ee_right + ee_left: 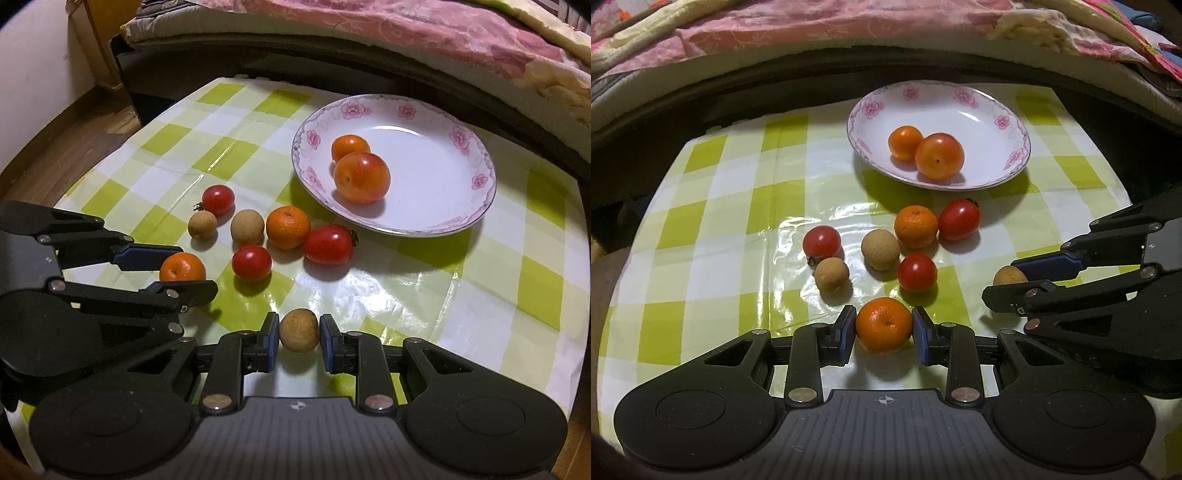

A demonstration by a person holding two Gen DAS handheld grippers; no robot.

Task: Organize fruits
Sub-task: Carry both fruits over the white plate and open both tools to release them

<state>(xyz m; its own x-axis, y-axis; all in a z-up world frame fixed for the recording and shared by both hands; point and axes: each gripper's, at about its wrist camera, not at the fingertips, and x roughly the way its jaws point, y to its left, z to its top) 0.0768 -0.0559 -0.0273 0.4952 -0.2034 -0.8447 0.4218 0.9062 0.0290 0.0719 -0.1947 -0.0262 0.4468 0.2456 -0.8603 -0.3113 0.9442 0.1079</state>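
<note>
- Glossy green-and-white checked tablecloth [713, 206] covers a low table; behind it runs a dark bed frame under pink floral bedding [812, 26].
- Nearest in the left wrist view, the left gripper [884, 326] has its blue pads on either side of a small round orange mandarin [884, 325] — the left pad touches the skin, the right pad sits just at it, so the fingers look closed around the fruit, which rests on the cloth.
- Nearest in the right wrist view, the right gripper [298, 330] is narrowed around a round tan longan [298, 329]; its pads stand just beside the fruit on both sides, and whether they truly press it I cannot tell.
- Both grippers sit close side by side at the near edge of the table, each visible in the other's view.
- Just beyond lies a loose cluster: a red cherry tomato [916, 272], a larger tan longan [880, 249], a smaller tan longan [832, 275] touching a second red tomato with a dried stem [822, 242], then a second orange mandarin [916, 226] touching a third, oblong red tomato [959, 219].
- Farther back stands a white shallow plate with a pink flower rim [1001, 122] — it holds two orange fruits touching each other, a glossy smooth one [939, 156] in front and a smaller one [905, 142] behind.
</note>
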